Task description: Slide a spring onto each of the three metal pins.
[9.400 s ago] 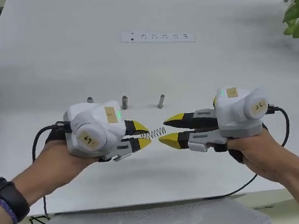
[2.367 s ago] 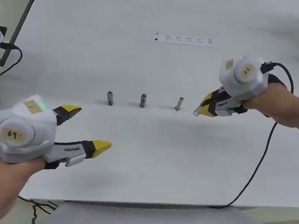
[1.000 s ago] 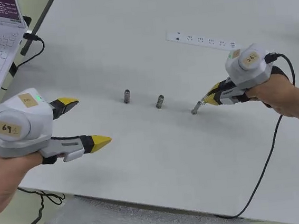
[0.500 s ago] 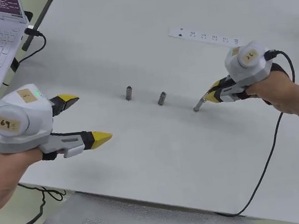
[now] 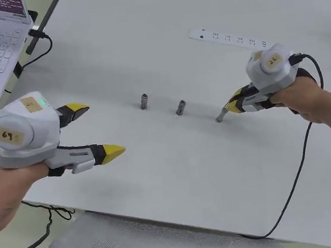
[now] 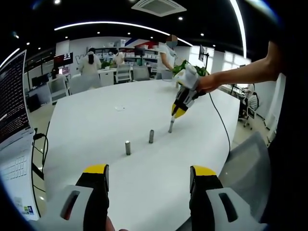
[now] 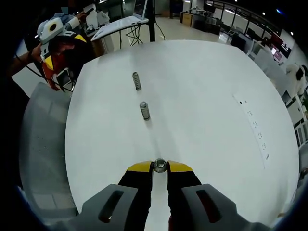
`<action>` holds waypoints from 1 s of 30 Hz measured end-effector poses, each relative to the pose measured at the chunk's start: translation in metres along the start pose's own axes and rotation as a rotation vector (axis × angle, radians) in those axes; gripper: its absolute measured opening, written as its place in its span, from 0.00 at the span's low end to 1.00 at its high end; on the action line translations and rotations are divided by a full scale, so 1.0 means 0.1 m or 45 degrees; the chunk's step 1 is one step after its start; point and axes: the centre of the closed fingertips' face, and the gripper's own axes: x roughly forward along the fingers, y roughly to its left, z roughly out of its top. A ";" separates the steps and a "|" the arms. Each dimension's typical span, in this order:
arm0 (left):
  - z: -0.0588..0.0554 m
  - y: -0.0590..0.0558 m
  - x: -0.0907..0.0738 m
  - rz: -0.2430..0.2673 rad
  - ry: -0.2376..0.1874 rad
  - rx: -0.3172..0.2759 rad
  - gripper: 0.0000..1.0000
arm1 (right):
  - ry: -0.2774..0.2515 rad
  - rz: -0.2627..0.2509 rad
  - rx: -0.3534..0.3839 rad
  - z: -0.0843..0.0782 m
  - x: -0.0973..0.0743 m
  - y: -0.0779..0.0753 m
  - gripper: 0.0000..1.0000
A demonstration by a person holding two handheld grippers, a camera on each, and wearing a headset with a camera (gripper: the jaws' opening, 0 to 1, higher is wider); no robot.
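Spring (image 7: pixel 160 166) sat pinched in the right gripper (image 5: pixel 232 107) atop the pin (image 5: pixel 219 117) nearest the power strip (image 5: pixel 232 38), likely the final threading and wanting a straight push down, while the left gripper (image 5: pixel 98 130) gaped idle.

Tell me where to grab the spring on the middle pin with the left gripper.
Pinch the middle spring across its coils, about mid-height, bringing the open left gripper in from your side of the row. It stands upright, with the left spring and the right gripper flanking it, so the front looks freest.
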 end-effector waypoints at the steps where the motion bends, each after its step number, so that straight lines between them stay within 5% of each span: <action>1: 0.00 0.00 0.00 -0.001 0.003 0.002 0.64 | 0.002 0.000 0.000 0.00 0.00 0.00 0.09; 30: 0.03 0.03 0.00 0.005 0.003 0.003 0.64 | 0.097 0.036 -0.057 -0.15 0.27 0.01 0.09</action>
